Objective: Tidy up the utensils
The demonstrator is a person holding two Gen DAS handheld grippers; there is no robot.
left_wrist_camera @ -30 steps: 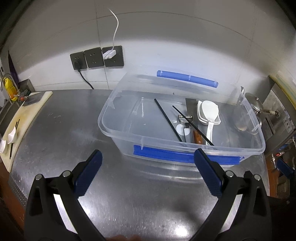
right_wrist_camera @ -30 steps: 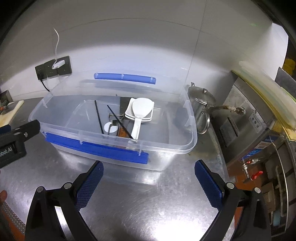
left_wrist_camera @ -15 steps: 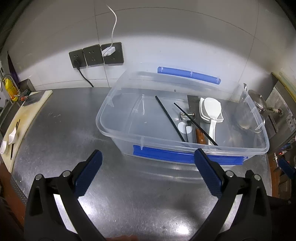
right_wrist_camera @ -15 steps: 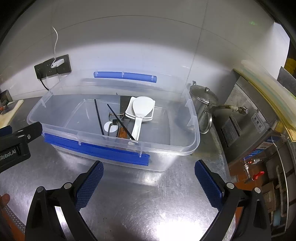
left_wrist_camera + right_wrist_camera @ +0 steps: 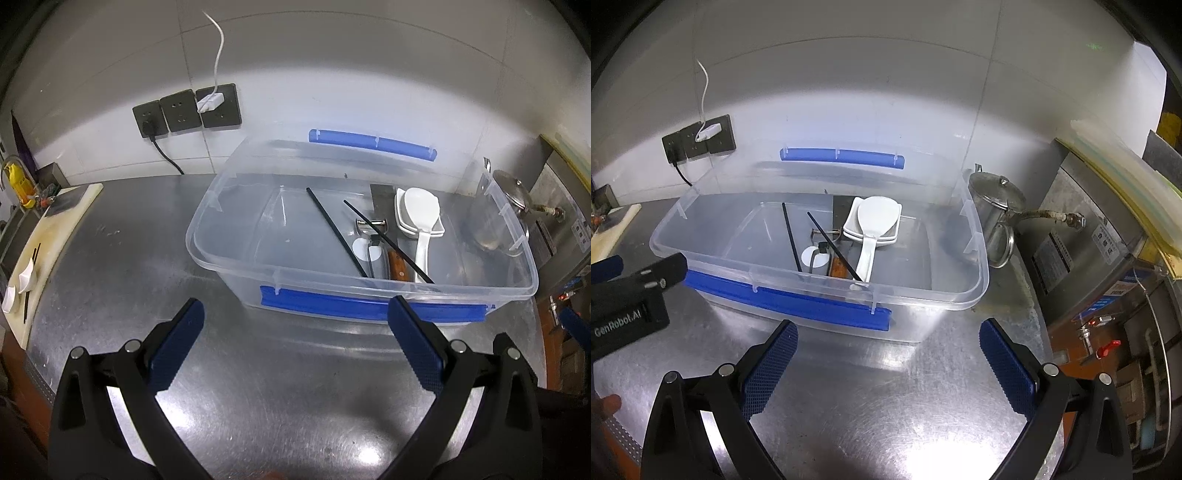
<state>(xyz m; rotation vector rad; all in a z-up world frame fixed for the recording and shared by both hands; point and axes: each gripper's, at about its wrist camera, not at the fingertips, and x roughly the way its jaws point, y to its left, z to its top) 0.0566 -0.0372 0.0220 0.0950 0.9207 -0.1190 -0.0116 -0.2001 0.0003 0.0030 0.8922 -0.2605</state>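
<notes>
A clear plastic bin with blue handles stands on the steel counter. Inside lie two black chopsticks, a white rice paddle on white dishes, a peeler and a cleaver with a wooden handle. My left gripper is open in front of the bin's near wall, holding nothing. My right gripper is open too, before the bin's right front corner. The left gripper's body shows at the left of the right wrist view.
A cutting board with white spoons and chopsticks lies at the counter's left edge. A steel kettle stands right of the bin, beside a metal appliance. Wall sockets with plugged cables sit behind.
Both grippers have shifted slightly, so the bin sits a little further right in the left view and a little nearer in the right view. Nothing was grasped or released.
</notes>
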